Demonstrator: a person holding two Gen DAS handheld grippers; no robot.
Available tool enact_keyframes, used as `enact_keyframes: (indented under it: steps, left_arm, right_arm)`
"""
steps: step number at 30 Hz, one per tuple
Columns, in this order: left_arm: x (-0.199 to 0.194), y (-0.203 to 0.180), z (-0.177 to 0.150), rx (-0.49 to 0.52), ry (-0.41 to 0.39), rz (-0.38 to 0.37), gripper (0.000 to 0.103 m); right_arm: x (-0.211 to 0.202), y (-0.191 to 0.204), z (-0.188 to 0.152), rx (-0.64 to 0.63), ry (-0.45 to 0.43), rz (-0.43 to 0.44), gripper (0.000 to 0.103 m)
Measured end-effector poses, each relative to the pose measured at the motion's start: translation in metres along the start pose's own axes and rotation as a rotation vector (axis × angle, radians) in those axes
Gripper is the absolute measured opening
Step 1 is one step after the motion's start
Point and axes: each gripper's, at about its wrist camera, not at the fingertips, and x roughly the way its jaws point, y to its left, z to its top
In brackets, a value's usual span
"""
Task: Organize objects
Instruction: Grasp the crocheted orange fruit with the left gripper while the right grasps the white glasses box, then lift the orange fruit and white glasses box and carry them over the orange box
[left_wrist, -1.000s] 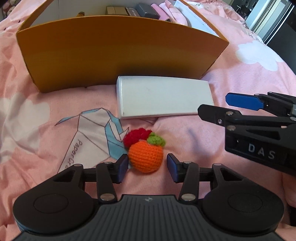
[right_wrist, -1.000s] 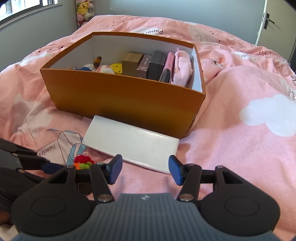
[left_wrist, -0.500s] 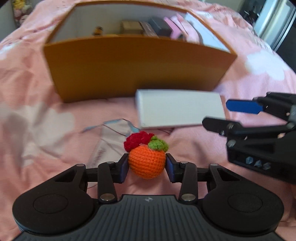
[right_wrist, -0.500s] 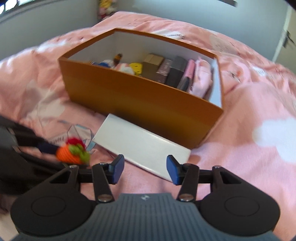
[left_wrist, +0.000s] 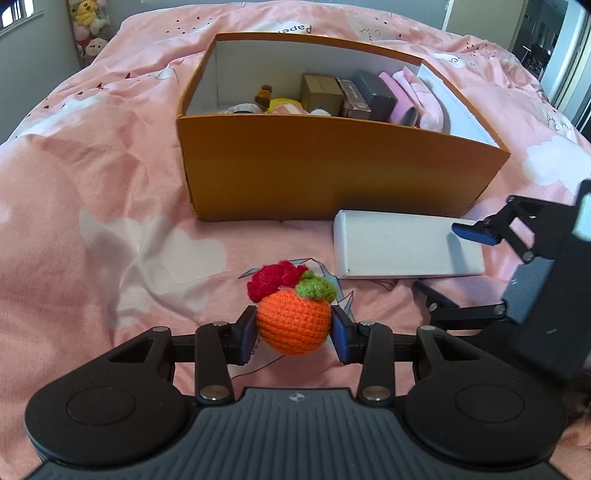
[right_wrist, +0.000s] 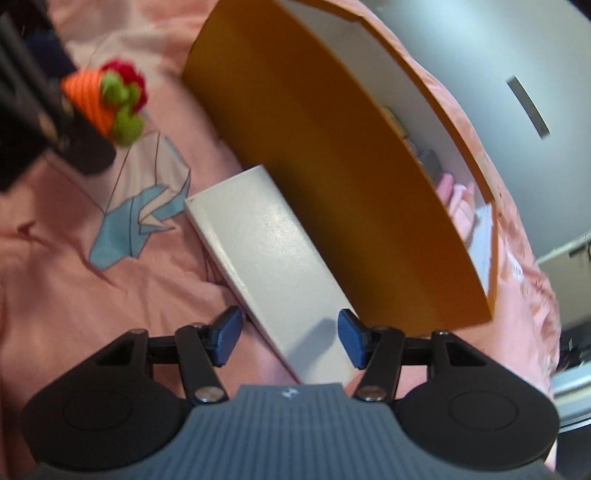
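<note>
My left gripper (left_wrist: 294, 336) is shut on a crocheted orange toy (left_wrist: 293, 325) with a green leaf and red tuft, held a little above the pink bedspread; the toy (right_wrist: 96, 96) also shows at the upper left of the right wrist view. A flat white box (left_wrist: 399, 247) lies on the bed against the front wall of an orange cardboard box (left_wrist: 332, 166). My right gripper (right_wrist: 289, 336) is rolled sideways over the near end of the white box (right_wrist: 266, 236), jaws opening, one finger on each side of it, pads not pressing. The same gripper (left_wrist: 450, 260) shows at the right of the left wrist view.
The orange box (right_wrist: 332, 147) holds small brown and dark boxes (left_wrist: 321, 92), pink items (left_wrist: 410, 99) and soft toys (left_wrist: 273, 105). A blue origami crane print (right_wrist: 140, 221) marks the bedspread. Plush toys (left_wrist: 88, 33) hang at the far left wall.
The left gripper closed on the crocheted toy and lifted it off the bed. The right gripper rolled sideways and sank toward the white box's end.
</note>
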Motion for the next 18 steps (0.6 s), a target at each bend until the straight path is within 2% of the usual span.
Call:
enact_keyframes:
  steps: [3,7,9,11,14,18]
  left_arm:
    - [-0.001,0.005,0.0,-0.01,-0.005,-0.001,0.047]
    - [-0.001,0.009,-0.001,-0.017,-0.007,-0.004,0.047]
    - [-0.001,0.01,-0.002,-0.022,-0.007,-0.005,0.047]
    - [-0.002,0.011,-0.002,-0.023,-0.007,-0.003,0.047]
    - [-0.004,0.013,-0.003,-0.027,-0.011,-0.004,0.047]
    - [-0.005,0.014,-0.003,-0.021,-0.013,-0.007,0.047]
  right_arm:
    - [0.012,0.004,0.002,-0.032,0.005,-0.031,0.064]
    - [0.025,0.007,0.002,-0.057,0.0,-0.084,0.065]
    - [0.027,0.006,0.001,-0.057,-0.003,-0.102,0.062]
    - [0.024,0.005,0.001,-0.059,-0.006,-0.113,0.05]
    - [0.016,0.004,0.0,-0.077,-0.014,-0.129,0.041]
    - [-0.003,-0.006,0.001,-0.087,-0.037,-0.118,0.034]
